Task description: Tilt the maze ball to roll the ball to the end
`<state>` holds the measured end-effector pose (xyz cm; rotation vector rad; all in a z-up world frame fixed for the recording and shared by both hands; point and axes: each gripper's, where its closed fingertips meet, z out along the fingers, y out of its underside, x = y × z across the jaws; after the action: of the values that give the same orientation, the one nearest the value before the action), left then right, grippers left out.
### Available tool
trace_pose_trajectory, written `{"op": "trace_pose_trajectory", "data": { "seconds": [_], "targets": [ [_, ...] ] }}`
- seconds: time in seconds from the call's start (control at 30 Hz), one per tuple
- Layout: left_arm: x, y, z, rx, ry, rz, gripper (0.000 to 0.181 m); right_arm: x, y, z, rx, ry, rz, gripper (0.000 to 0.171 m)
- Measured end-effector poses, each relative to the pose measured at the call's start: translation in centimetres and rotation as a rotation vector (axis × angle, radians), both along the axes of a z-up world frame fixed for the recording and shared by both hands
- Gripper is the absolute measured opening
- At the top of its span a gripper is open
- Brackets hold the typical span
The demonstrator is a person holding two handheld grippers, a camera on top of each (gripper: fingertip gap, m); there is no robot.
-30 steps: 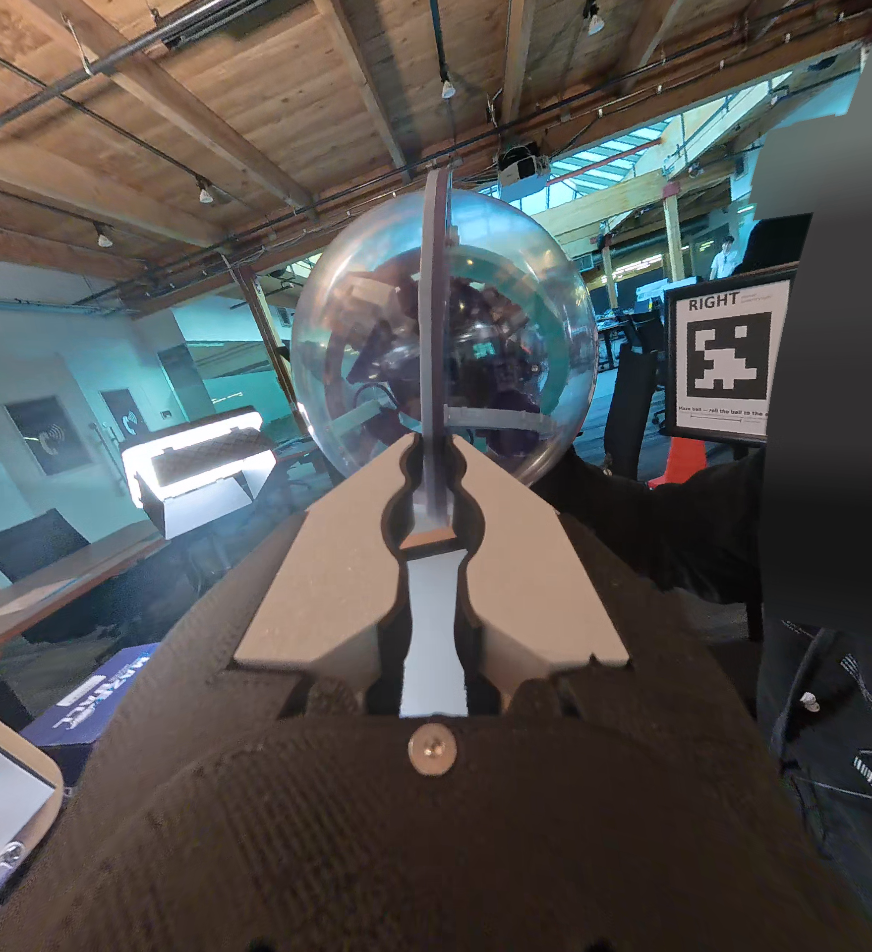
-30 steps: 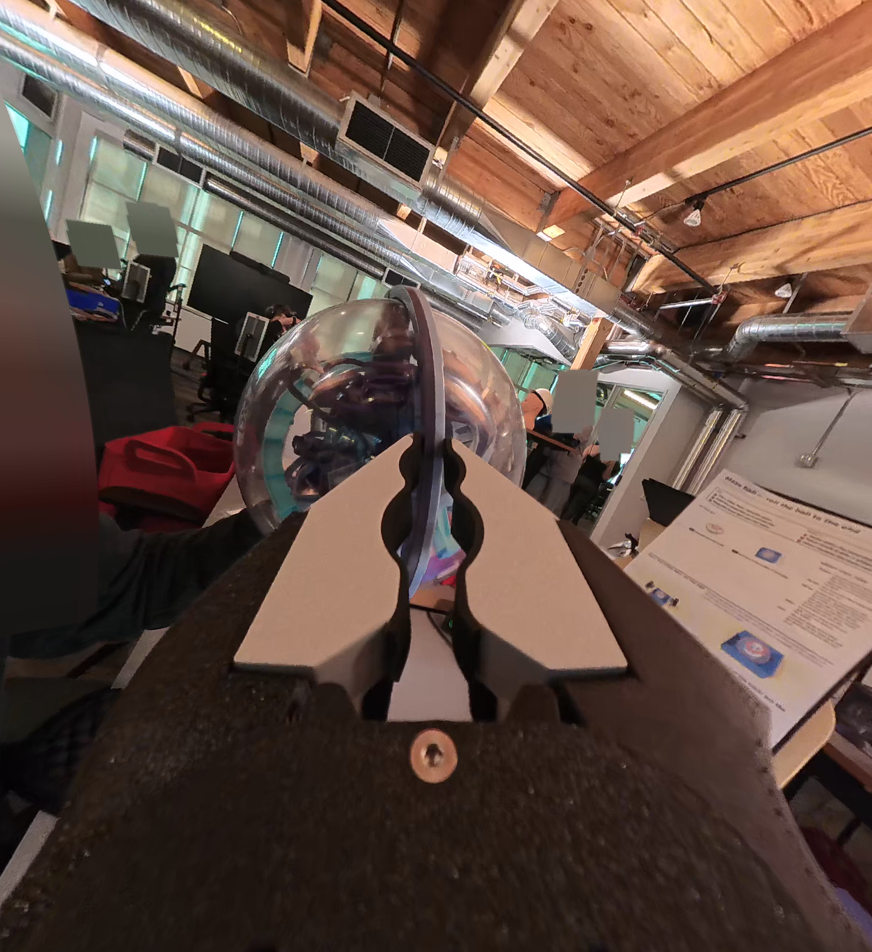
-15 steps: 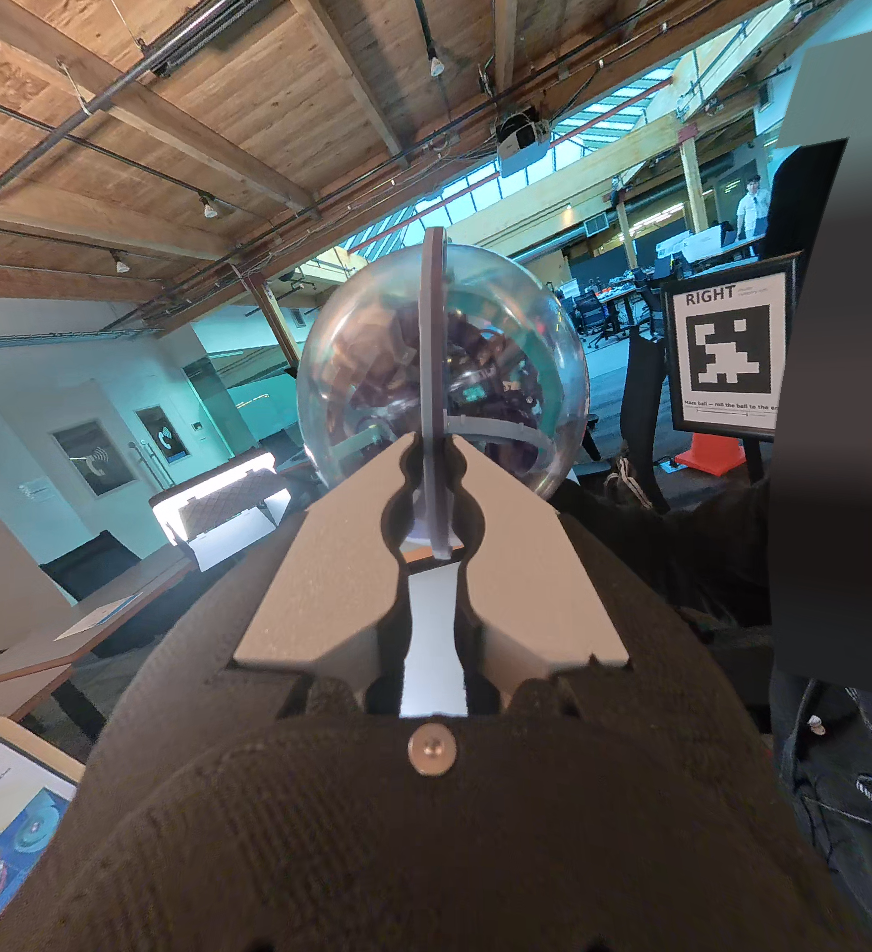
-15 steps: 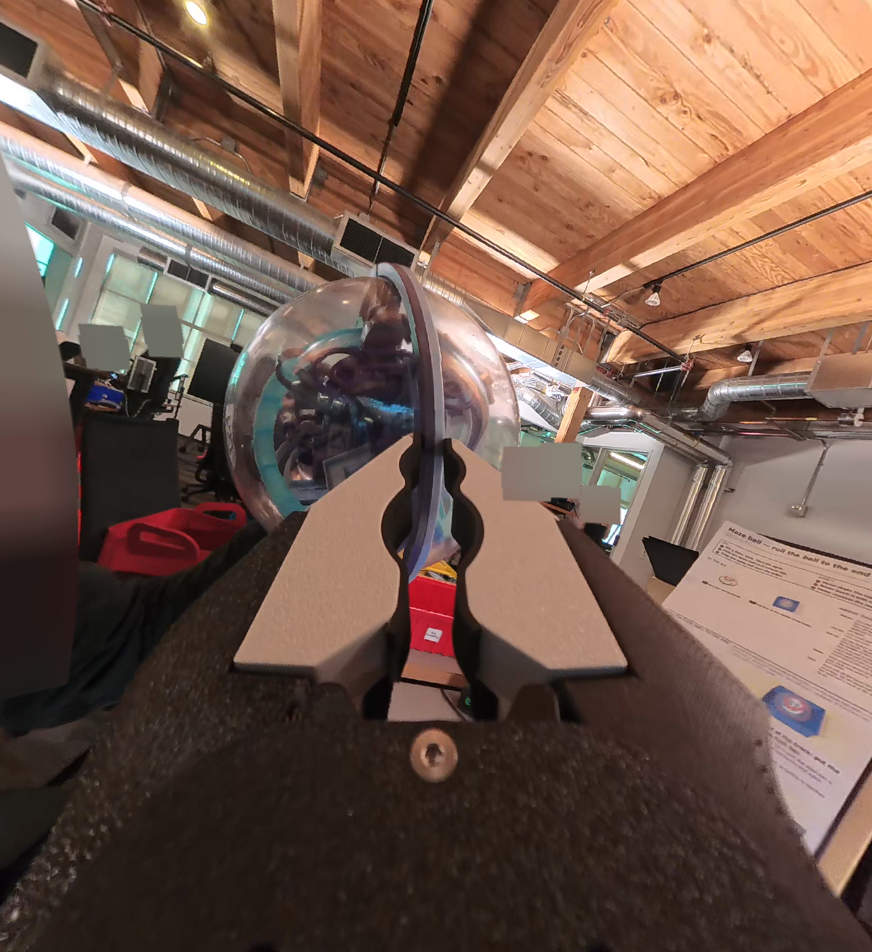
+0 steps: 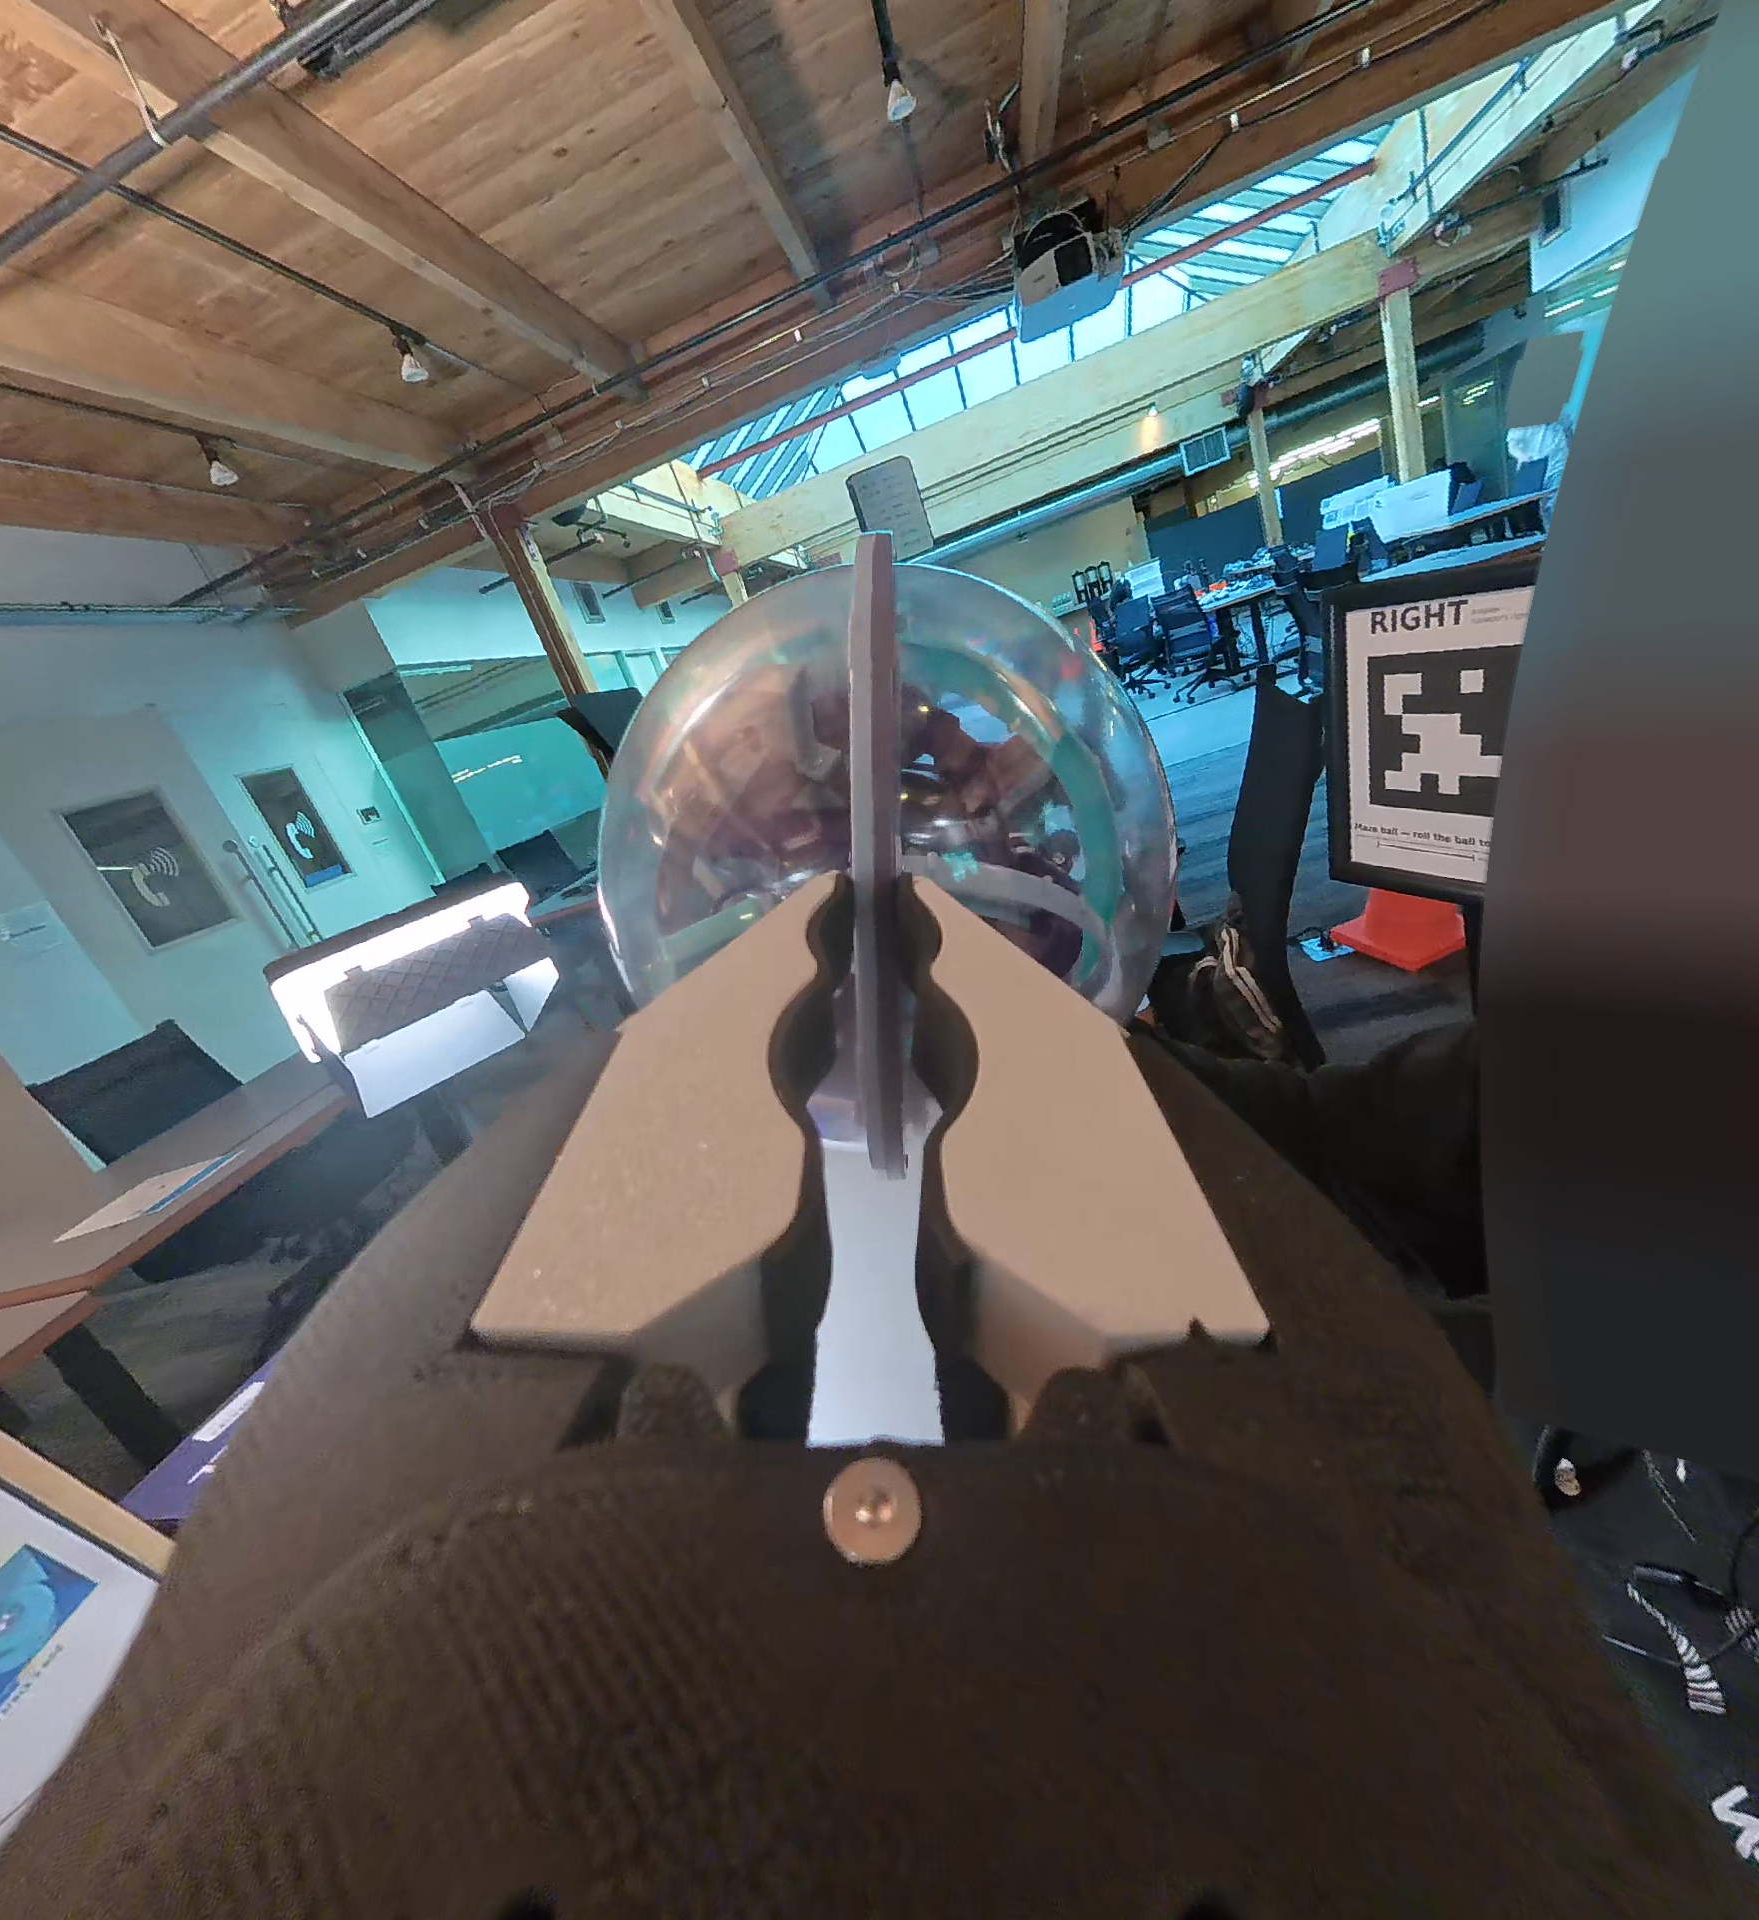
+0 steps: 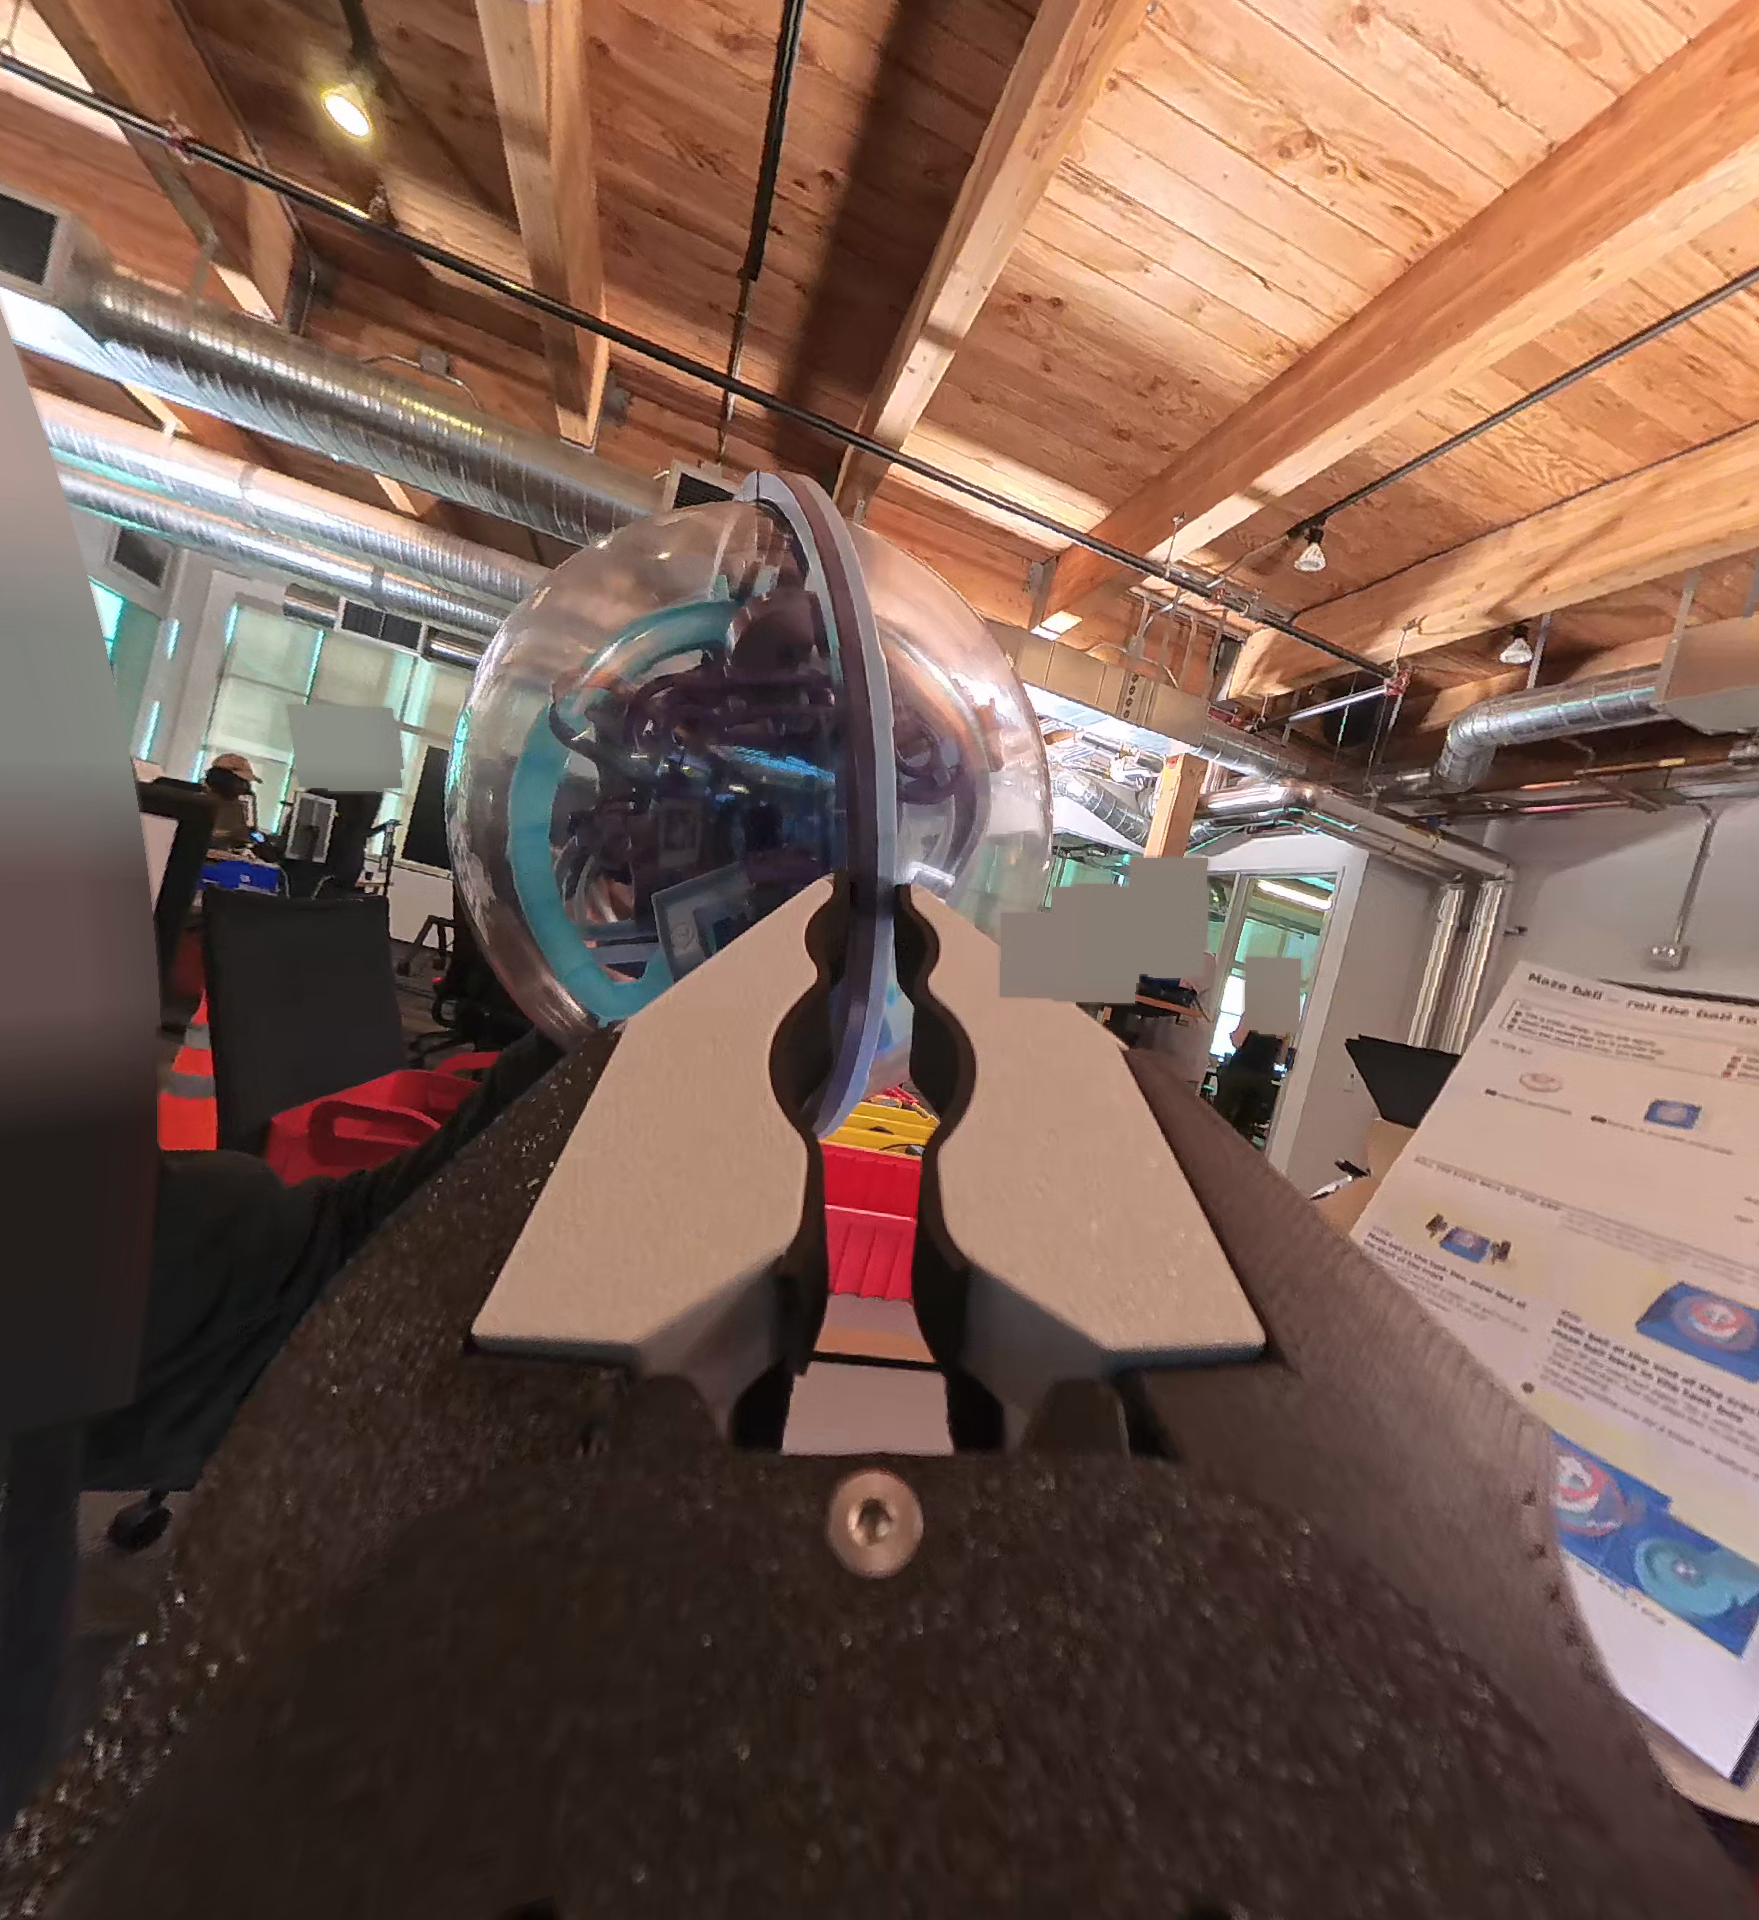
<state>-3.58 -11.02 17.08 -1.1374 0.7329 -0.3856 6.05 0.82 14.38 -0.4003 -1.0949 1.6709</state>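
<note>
Two grippers, one maze ball [image 5: 885,800]: the left gripper [image 5: 873,914] and right gripper [image 6: 867,914] each have their jaws closed tight on the thin grey rim [image 5: 873,727] that rings the clear sphere, which is held up in the air well clear of any desk. Handling advice: tilt both wrists together in small, slow amounts so the rim neither twists nor slips (the little ball inside cannot be made out among the purple and teal tracks [image 6: 542,831]).
</note>
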Motion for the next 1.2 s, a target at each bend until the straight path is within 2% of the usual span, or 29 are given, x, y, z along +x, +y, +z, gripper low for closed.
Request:
{"op": "trace_pose_trajectory", "data": {
  "seconds": [0.47, 0.77, 0.97, 1.2],
  "targets": [
    [-1.2, 1.4, -2.5, -0.088, -0.075, -0.019, 0.007, -0.8, 1.1, -2.0, -0.051, -0.052, -0.015, 0.005],
    [-2.6, 3.8, -6.6, -0.214, -0.169, -0.032, 0.007, -1.6, 3.0, -5.3, -0.131, -0.123, -0.035, 0.005],
    [-4.1, 5.8, -11.0, -0.349, -0.285, -0.028, 0.007, -3.0, 4.8, -10.0, -0.259, -0.248, -0.024, 0.005],
    [-6.2, 8.1, -17.8, -0.533, -0.438, -0.024, 0.006, -5.1, 6.2, -19.7, -0.464, -0.482, 0.033, 0.005]
  ]
}}
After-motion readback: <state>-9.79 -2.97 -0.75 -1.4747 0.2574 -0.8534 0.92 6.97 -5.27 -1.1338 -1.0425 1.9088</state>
